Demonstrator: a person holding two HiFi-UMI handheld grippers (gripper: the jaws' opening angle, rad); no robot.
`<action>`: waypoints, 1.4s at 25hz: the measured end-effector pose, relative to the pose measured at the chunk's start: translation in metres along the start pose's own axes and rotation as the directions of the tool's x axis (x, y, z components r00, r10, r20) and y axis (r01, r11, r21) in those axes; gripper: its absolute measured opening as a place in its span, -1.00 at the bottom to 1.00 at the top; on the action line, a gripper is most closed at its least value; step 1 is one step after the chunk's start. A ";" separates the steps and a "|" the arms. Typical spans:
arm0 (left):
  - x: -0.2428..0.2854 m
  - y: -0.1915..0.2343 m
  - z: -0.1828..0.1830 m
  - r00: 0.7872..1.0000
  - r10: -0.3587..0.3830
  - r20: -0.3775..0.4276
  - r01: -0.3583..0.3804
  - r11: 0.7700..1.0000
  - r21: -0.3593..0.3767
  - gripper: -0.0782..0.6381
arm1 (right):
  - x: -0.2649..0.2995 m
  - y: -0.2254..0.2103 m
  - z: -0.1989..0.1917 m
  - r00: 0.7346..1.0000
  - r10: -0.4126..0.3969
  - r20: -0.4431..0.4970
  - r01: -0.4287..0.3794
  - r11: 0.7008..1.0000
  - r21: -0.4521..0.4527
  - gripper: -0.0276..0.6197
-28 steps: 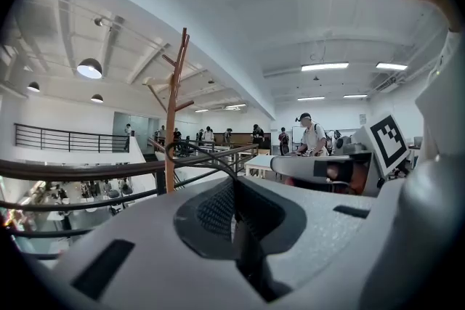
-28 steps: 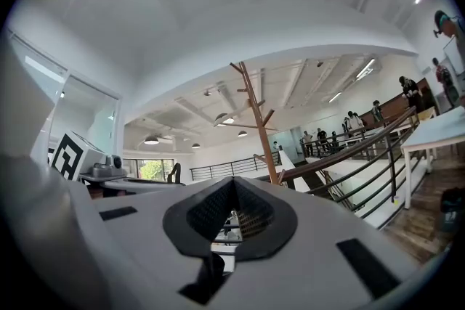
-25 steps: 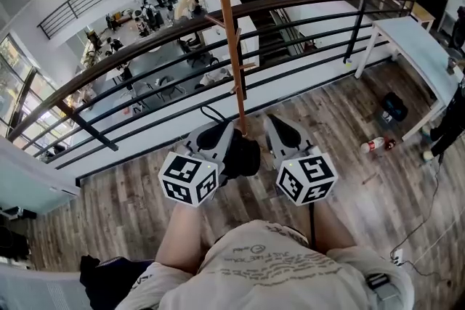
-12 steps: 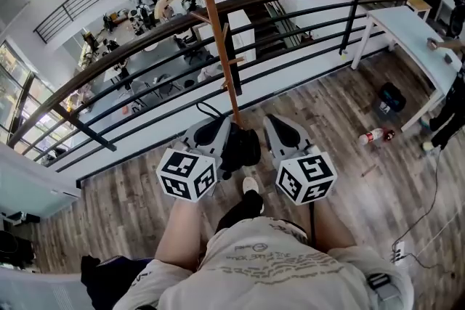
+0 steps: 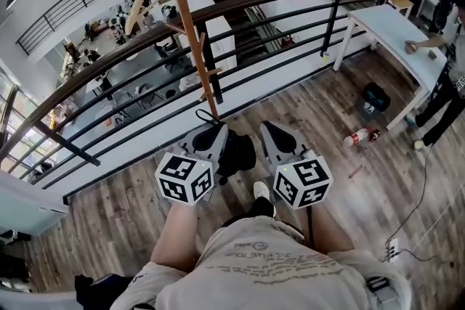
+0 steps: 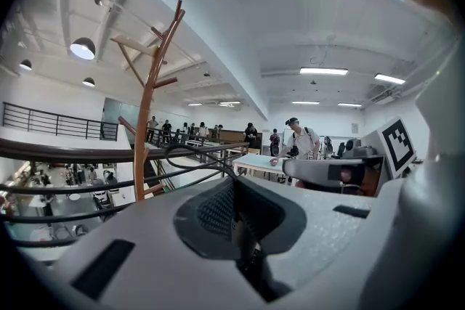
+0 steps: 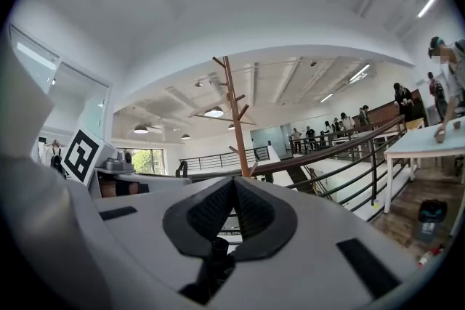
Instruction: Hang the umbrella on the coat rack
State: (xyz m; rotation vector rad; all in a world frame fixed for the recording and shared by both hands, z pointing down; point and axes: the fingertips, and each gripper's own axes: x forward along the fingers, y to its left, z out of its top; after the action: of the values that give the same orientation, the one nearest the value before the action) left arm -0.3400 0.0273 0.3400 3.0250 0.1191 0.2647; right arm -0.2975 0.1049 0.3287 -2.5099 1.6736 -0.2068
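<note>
A folded black umbrella (image 5: 237,151) hangs between my two grippers in the head view. My left gripper (image 5: 216,131) is shut on it, and its thin black wrist loop (image 5: 206,116) sticks out past the jaw tips. The loop (image 6: 190,155) also curls forward from the closed jaws in the left gripper view. My right gripper (image 5: 267,128) is shut beside the umbrella with nothing seen between its pads. The wooden coat rack (image 5: 190,25) stands just ahead by the railing, its pegs above gripper height. The same coat rack (image 6: 147,127) (image 7: 234,120) shows in both gripper views.
A dark handrail with black bars (image 5: 290,0) runs across behind the rack, with an open drop beyond. A white table (image 5: 396,29) stands at the right with people near it. A black bag (image 5: 375,96) and a bottle (image 5: 358,136) lie on the wood floor.
The rack and railing have slid left and up in the head view as the person moved. A shoe now shows below the grippers. Both grippers hold the same pose with the umbrella.
</note>
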 end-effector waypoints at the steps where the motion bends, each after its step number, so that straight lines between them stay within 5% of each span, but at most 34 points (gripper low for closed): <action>1: 0.006 0.002 0.000 1.000 -0.006 -0.001 0.006 1.000 -0.001 -0.77 | 0.003 -0.004 0.002 1.000 -0.005 0.004 0.005 1.000 -0.001 -0.91; 16: 0.160 0.049 -0.001 0.998 -0.060 -0.022 0.059 0.998 -0.038 -0.77 | 0.079 -0.143 0.009 0.995 -0.096 -0.024 0.095 0.995 -0.019 -0.91; 28: 0.282 0.103 0.063 0.993 -0.094 0.073 0.095 0.996 -0.003 -0.77 | 0.183 -0.233 0.057 0.994 -0.112 0.005 0.111 0.984 -0.141 -0.91; 35: 0.310 0.127 0.046 0.996 -0.081 0.040 0.082 0.996 -0.028 -0.77 | 0.226 -0.256 0.034 0.997 -0.065 -0.049 0.063 0.997 -0.050 -0.91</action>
State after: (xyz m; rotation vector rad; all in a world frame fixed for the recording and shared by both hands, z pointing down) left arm -0.0189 -0.0758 0.3613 2.9852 0.2330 0.1994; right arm 0.0268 -0.0057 0.3509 -2.6177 1.6369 -0.2408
